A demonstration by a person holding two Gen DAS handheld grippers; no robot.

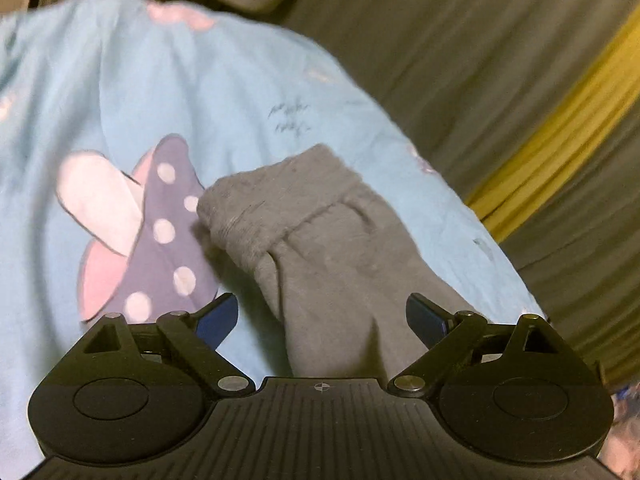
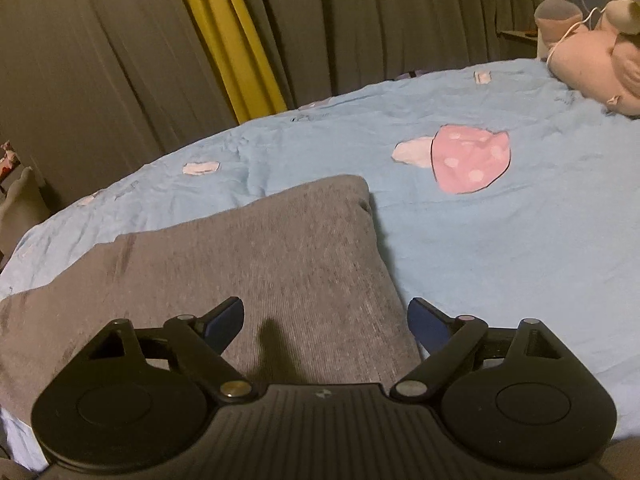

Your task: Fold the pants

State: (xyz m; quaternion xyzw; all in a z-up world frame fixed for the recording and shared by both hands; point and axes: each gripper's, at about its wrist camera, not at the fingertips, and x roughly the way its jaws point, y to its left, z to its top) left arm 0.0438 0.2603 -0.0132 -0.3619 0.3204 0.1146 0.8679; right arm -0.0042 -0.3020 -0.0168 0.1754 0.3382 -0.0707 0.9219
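Grey pants (image 1: 332, 256) lie on a light blue bed cover (image 1: 200, 92). In the left wrist view a folded end with a ribbed band points up and left, and my left gripper (image 1: 322, 318) hovers open above the cloth, its blue pads clear of it. In the right wrist view the grey pants (image 2: 248, 264) form a broad flat folded panel with a corner at the upper right. My right gripper (image 2: 326, 322) stands open over that panel near its right edge, nothing pinched between its pads.
The bed cover (image 2: 500, 248) carries pink and purple mushroom prints (image 2: 468, 160). A pink plush toy (image 2: 592, 64) lies at the far right corner. Grey curtains with a yellow stripe (image 2: 228, 40) hang behind the bed. The bed's edge curves along the left.
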